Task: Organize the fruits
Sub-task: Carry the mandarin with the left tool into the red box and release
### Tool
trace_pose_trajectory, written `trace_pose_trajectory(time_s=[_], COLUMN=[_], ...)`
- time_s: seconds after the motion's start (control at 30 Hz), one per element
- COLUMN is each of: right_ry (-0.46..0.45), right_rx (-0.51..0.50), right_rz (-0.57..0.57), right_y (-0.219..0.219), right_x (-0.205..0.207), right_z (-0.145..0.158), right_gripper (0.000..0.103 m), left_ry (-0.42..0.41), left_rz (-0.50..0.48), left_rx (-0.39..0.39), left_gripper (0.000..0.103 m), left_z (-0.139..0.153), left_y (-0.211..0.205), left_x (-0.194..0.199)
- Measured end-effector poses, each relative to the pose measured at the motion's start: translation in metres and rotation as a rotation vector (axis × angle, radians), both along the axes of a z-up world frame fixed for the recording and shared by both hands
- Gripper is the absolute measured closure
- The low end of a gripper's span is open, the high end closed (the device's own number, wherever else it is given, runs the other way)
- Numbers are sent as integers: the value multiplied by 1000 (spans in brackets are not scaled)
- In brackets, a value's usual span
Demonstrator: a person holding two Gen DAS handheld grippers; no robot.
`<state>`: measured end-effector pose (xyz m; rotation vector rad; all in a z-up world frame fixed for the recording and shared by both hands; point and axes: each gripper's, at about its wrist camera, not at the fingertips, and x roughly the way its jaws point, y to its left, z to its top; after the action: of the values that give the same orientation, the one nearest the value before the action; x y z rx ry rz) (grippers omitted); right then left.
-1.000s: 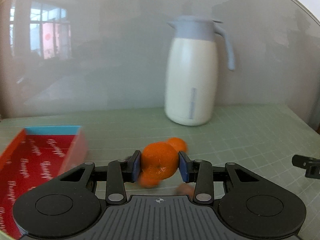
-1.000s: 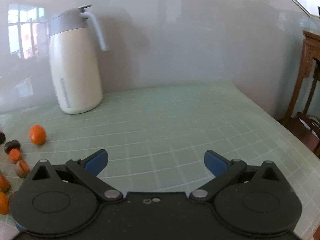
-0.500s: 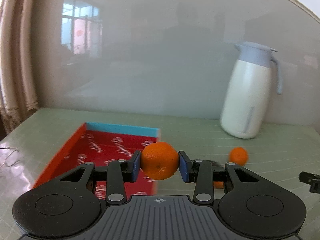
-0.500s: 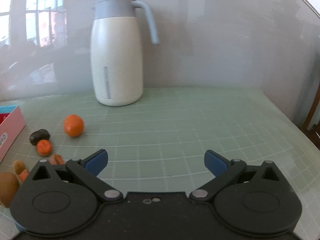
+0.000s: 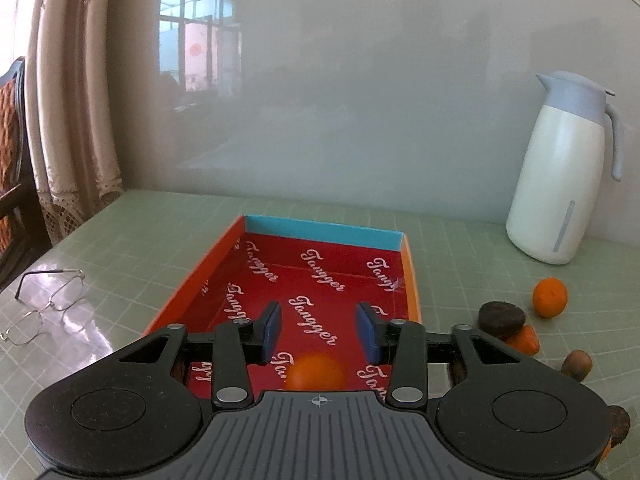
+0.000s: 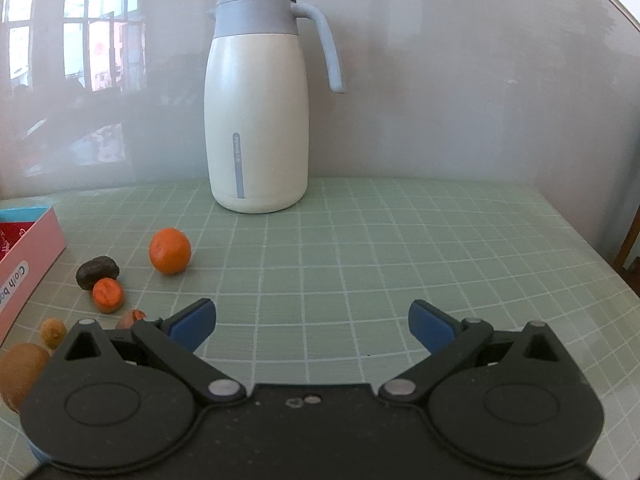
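Nearest in the left wrist view, the left hand-held gripper [image 5: 319, 332] hangs with its jaws parted and empty over the red box [image 5: 412, 276], and one blurred orange [image 5: 316, 374] lies just under it inside the box — so by my reading one fruit is sorted and the rest is left. The right hand-held gripper [image 6: 311, 322], spread wide and holding nothing, looks over the tabletop [image 6: 400, 248]. The fruits there number at least six — a brown one [image 6: 22, 368], a small fuzzy one [image 6: 53, 330], a nut-like one [image 6: 130, 316], a small orange piece [image 6: 107, 295], a dark one [image 6: 98, 272] and a whole mandarin [image 6: 170, 256], with one jug [image 6: 256, 120] farthest.
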<state>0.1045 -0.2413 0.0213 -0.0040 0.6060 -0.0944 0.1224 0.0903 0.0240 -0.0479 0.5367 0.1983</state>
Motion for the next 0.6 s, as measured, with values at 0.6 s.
trace_pose_trajectory(time_s=[0.6], right_ry=[-37], right_rx=[49], right_rz=[23], right_y=[-11], right_x=[-15], right_z=[11], right_gripper=[0], left_ry=[-86], left_rz=[57], left_rx=[38], left_gripper=[0], left_z=[7], left_y=[-7], left_x=[-30])
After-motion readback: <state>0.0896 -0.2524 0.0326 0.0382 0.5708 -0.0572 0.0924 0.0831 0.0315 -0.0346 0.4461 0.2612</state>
